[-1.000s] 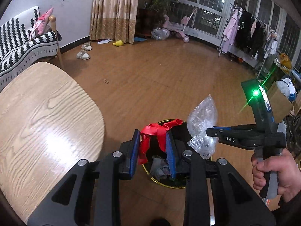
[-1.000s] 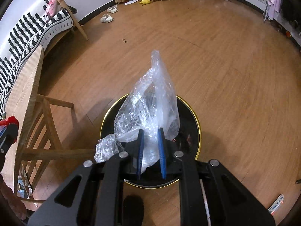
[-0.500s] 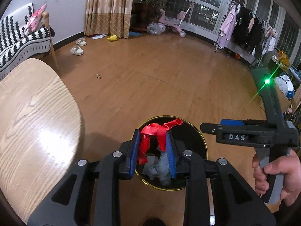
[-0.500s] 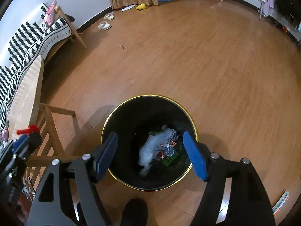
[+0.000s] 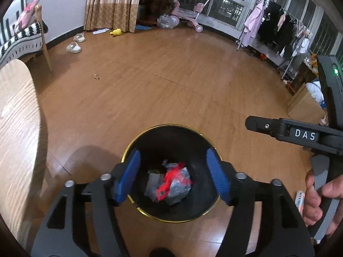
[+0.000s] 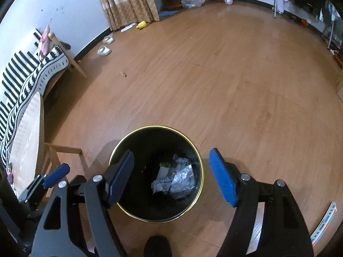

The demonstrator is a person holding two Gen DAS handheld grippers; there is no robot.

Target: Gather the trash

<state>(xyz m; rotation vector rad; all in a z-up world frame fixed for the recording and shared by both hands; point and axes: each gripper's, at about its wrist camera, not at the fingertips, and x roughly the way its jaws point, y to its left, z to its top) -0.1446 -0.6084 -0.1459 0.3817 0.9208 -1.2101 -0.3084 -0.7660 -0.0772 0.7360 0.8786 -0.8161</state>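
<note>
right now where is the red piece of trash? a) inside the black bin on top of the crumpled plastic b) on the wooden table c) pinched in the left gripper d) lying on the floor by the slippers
a: in the left wrist view the red piece lies down inside the black bin on the crumpled plastic, with nothing between the opening jaws of the left gripper.

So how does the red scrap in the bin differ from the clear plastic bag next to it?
The red scrap is thin, stringy and bright, while the clear plastic bag is a bulky, crumpled, silvery wad. The red scrap lies draped over the top; the bag sits beneath it, filling more of the bottom. Both rest loose inside the black bin, and neither is held by a tool.
</note>
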